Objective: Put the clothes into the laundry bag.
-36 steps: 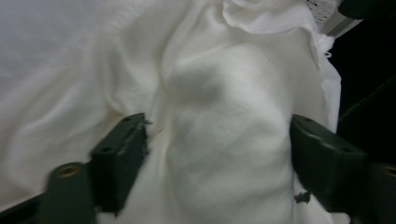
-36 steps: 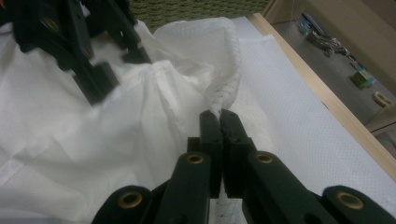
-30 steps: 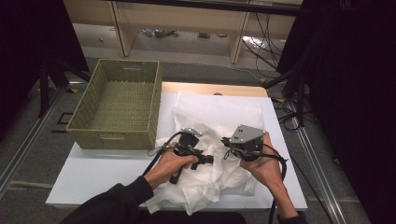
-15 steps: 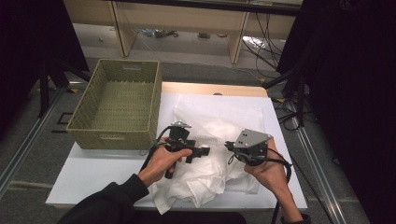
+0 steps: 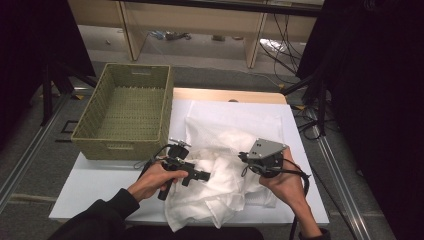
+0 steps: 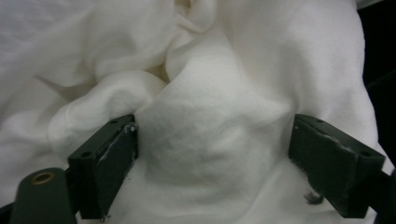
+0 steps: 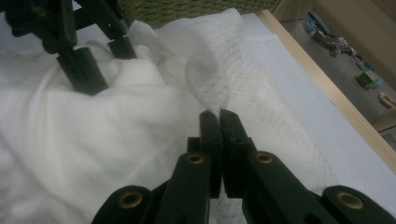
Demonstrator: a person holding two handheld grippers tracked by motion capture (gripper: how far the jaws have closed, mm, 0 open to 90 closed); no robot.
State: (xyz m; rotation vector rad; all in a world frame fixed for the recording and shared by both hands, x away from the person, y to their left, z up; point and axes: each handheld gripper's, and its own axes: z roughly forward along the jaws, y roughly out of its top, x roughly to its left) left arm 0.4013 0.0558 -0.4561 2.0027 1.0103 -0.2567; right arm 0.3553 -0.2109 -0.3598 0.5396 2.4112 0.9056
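A: The right tongs are pinching a raised fold of the white cloth, jaws pressed together on it, near the right side of the desk. The left tongs are standing wide apart, their jaws having just been opening, with a hump of the cloth lying between them but not squeezed.

B: So the left one is getting ready for a fresh grip?

A: That is how it is looking. To do it well, the person is probably needing to sink those jaws around a clear edge or corner rather than the middle of the hump, while the right tongs are holding their fold taut so the layers separate.

B: And the cloth itself?

A: It is lying crumpled over the near middle of the desk, on a flatter white sheet, with the woven basket at the far left.

B: What is hard to make out?

A: The cloth's edges are getting lost in the folds, so which layer each jaw is meeting cannot be told. The near hem is hanging over the desk's edge, and the right hand is covering part of it.
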